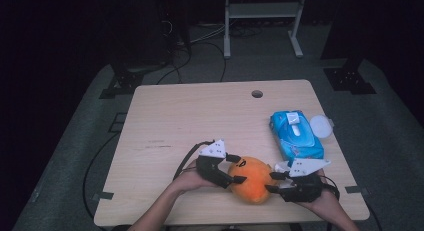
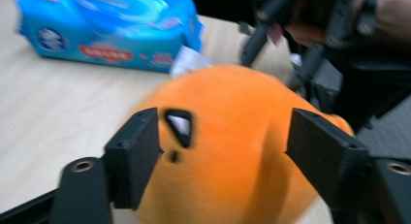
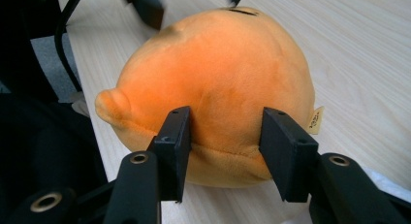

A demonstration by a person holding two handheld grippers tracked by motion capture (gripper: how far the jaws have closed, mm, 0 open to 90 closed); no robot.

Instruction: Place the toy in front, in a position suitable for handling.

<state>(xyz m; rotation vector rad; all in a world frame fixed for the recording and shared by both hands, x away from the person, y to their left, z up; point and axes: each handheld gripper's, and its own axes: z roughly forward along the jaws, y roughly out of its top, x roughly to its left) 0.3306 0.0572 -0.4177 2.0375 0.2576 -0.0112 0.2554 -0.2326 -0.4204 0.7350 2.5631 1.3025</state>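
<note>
The orange plush toy was blurred in the left gripper view and cut off by the bottom edge. Behind it, the blue wipes pack was smeared, its print unreadable and its top cropped. The small tag on the toy was too small to read.

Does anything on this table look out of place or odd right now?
One thing: the blue wet-wipe pack lies with its white flip lid hanging open toward the table's right edge. The round orange plush toy sits near the front edge between both grippers, looking intact.
</note>
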